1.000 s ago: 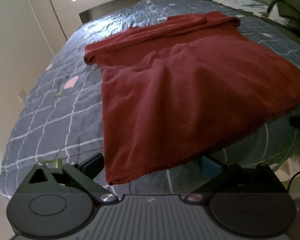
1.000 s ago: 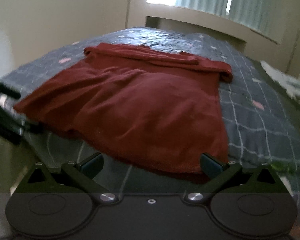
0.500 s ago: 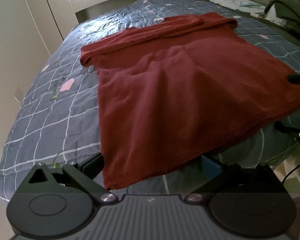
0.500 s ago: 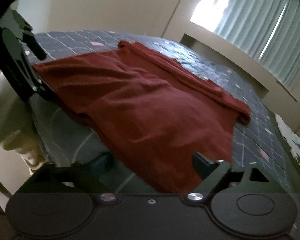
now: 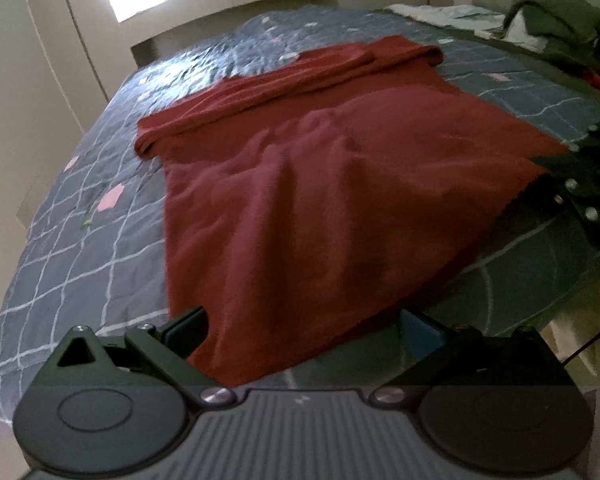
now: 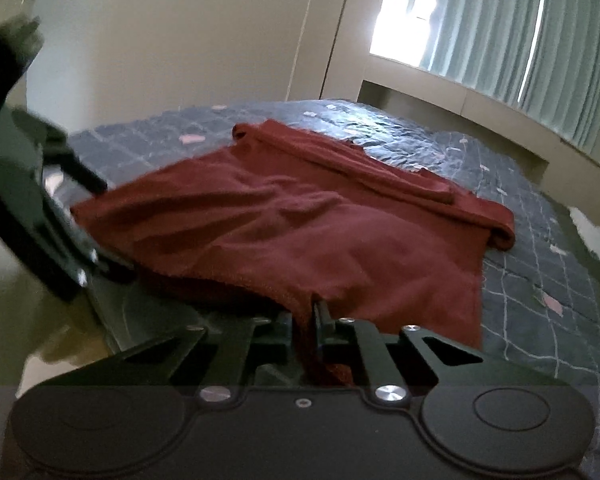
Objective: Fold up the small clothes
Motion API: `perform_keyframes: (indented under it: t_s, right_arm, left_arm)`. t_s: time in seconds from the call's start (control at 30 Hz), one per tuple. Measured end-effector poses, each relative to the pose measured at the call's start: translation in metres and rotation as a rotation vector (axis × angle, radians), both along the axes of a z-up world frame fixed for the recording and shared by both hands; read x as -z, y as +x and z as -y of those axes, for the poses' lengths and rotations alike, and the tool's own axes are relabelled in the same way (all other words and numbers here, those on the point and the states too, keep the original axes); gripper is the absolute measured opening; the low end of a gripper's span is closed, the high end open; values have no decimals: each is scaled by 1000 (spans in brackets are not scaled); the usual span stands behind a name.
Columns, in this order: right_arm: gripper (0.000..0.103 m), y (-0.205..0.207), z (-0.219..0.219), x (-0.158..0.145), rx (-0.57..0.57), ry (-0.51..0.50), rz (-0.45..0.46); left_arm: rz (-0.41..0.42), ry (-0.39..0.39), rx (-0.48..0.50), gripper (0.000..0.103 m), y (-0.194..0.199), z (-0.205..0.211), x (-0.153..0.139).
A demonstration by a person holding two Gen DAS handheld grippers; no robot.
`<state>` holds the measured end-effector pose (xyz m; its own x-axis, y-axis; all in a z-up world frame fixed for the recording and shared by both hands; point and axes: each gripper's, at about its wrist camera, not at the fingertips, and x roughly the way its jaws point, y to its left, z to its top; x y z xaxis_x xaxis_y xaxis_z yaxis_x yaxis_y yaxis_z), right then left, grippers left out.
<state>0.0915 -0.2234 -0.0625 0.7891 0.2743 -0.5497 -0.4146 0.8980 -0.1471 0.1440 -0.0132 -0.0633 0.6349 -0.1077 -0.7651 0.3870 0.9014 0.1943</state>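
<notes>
While the red garment (image 5: 320, 184) lies spread at the bed's (image 5: 80, 216) near edge, the right gripper (image 6: 305, 316) pinches its hem; the left gripper (image 5: 304, 330), jaws apart, straddles its other near corner

bed: grey checked quilt (image 5: 80, 216) | window: pale curtains (image 6: 500, 28) | far corner: green heap (image 5: 556, 20), perhaps clothes, beside white cloth (image 5: 440, 12) | wall: cupboard doors (image 6: 320, 40)
</notes>
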Motion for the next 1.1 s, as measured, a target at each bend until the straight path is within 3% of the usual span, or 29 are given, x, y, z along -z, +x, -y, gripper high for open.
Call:
perform_keyframes:
  t_s: [0.17,0.33,0.5,0.57,0.73,0.83,0.93,1.0,1.07,1.1]
  right_arm:
    - [8,7,6,-14,20,85,-12]
    - [8,8,9,-22,25,104,0]
    - [8,6,13,-26,28,108,5]
    - [8,3,13,-25,25,96,11]
    - [12,0,7,-9,11,4,12]
    - [34,-3,3,8,22,-86,19]
    - [37,-3,4,23,36,-142,24]
    - [38,-5,4,29,46,-193,58]
    - [38,-7,4,31,48,-240,94]
    - [38,-9,4,31,45,-265,113]
  left_arm:
    - [43,-34,47,103,-5,25,6]
    - [172,41,51,102,-5,47,13]
    - [259,156,61,76,-6,50,17]
    - [275,201,76,60,-7,44,19]
    - [315,329,104,50,-13,25,27]
    - [316,366,109,48,-14,16,29]
    - [307,361,116,48,-14,11,27]
    - [306,369,127,39,-13,10,26]
    - [303,382,144,19,-15,10,26]
    - [304,387,152,15,-15,9,27]
